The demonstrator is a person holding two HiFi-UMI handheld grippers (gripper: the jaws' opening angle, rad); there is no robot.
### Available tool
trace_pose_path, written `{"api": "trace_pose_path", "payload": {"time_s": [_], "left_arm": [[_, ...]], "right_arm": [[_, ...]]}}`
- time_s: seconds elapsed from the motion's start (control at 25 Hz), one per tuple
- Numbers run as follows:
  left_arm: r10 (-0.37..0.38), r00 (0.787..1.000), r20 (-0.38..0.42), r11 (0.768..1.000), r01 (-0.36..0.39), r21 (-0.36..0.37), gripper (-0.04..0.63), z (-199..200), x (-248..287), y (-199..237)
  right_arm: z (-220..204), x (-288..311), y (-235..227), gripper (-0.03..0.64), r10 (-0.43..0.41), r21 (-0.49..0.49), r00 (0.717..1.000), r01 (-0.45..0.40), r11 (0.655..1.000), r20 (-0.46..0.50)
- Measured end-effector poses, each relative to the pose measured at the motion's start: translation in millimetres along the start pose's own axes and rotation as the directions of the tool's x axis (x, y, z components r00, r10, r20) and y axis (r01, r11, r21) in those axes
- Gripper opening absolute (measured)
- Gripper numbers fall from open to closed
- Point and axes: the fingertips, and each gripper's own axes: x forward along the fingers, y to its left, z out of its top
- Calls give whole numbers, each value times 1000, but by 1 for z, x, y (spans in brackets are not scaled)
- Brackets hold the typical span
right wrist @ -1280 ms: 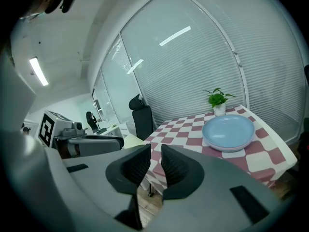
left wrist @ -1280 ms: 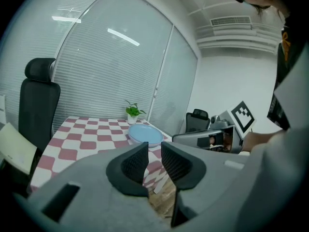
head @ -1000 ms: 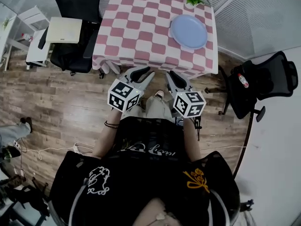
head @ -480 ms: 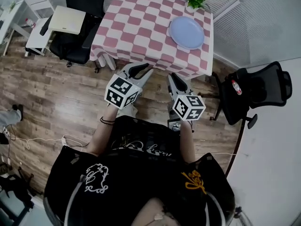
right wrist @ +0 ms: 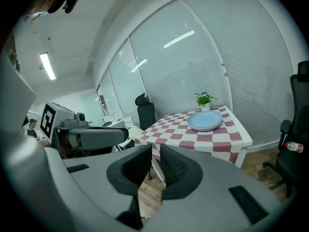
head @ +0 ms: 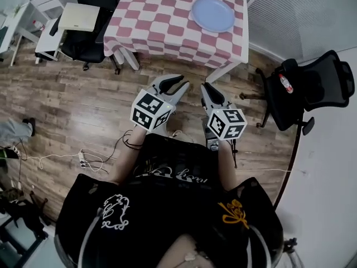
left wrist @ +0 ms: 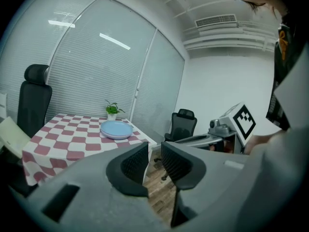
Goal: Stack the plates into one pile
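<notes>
Landmark = checkered table [head: 162, 21], pink/white cloth.

- Plates [head: 213, 14]: light blue, on the table, toward its far right corner. From the right gripper view the rims read as layered, so one pile; I can't tell the count. Nothing else lies on the cloth near them except the potted plant [left wrist: 112, 110], which stands just behind them at that same corner.
- Left gripper [head: 181, 84]: off the table, in front of its near edge, over the wood floor [head: 83, 105]. It points toward the table, well apart from it. Jaws are closed as far as they go; only a thin slit shows, with floor visible through it. Holds nothing.
- Right gripper [head: 207, 88]: just beside the left one, also short of the table's near edge and aimed toward it. Jaws have just been closing, and a narrow gap remains between the ribbed pads. Nothing between them, no contact with anything.
- Neither gripper is near the plates; the whole near half of the table lies between them.
- Black office chair [head: 312, 88]: right of the table, off its near right corner, with a bottle [head: 285, 83] lying on the seat.
- Second black chair [head: 83, 38]: left of the table, with a flat white item [head: 79, 17] on it.
- Cable [head: 83, 158]: loose on the floor, well in front of the table on its left side.
</notes>
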Motion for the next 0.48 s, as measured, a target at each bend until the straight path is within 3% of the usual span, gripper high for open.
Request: {"api": "trace_pose_path", "payload": {"time_s": [0.48], "left_arm": [[24, 999, -25, 1000, -24, 7, 94, -44, -14, -89]], "right_arm": [[-50, -75, 6, 35, 39, -44, 999, -40, 998, -31]]}}
